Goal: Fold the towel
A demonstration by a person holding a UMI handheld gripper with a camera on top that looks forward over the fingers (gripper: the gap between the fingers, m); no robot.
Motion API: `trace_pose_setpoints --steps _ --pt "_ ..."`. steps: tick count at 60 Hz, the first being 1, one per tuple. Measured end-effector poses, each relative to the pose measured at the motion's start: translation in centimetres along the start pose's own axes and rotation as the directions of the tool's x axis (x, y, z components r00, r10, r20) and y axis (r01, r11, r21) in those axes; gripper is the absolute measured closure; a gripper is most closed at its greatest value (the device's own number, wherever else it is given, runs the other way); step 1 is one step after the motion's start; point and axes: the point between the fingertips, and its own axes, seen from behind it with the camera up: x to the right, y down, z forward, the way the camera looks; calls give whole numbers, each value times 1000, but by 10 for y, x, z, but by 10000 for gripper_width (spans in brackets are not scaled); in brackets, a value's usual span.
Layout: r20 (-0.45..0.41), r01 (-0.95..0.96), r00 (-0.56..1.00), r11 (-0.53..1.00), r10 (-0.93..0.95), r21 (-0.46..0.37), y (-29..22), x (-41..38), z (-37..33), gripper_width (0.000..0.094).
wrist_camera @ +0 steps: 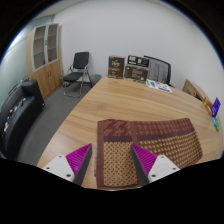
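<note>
A brown patterned towel (pixel 145 142) lies flat on the wooden table (pixel 120 100), spread to the right of the fingers, with its near left part between them. My gripper (pixel 112 160) hovers above the towel's near edge. Its fingers (pixel 78 157) with magenta pads stand wide apart, open and holding nothing. The towel's near edge runs under the gap between the fingers.
A black chair (pixel 78 70) stands beyond the table's far left end, near a wooden cabinet (pixel 46 55). Boxes (pixel 130 66) stand at the table's far end. Papers (pixel 160 86) and coloured items (pixel 215 105) lie at the right. A dark sofa (pixel 20 110) sits at the left.
</note>
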Motion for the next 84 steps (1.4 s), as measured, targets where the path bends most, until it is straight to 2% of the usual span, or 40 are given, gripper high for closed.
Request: trace_pose_setpoints --steps 8,12,15,20,30,35,45,49,52,57,63,68,72,75,81,84 --pt "-12 12 1000 999 -13 -35 9 0 26 249" --pt "-19 38 999 999 -38 -16 5 2 29 380" --pt "-11 51 999 999 -51 -19 2 3 32 515" --pt "-46 45 998 999 -45 -13 -1 15 35 843" --pt "-1 24 1000 999 -24 -39 -5 13 33 888" --pt "70 -45 996 998 47 -42 -17 -1 21 888" --pt "265 -228 942 972 207 49 -92 -29 -40 888" --pt "309 -283 920 955 242 93 -118 -20 -63 887" --pt "309 -311 914 943 263 117 -134 -5 -69 888" --pt "263 -327 923 934 283 142 -131 37 -63 889" --pt "160 -321 939 943 305 91 -93 91 -38 889" --pt "93 -324 943 945 319 39 -59 126 -17 875" --pt "70 -313 948 950 312 10 -34 143 -6 786" --pt "55 -306 951 952 306 -10 -24 154 0 655" --pt "6 -272 962 962 273 -11 -14 179 -7 242" --pt "0 -255 967 967 255 -11 -13 185 -14 79"
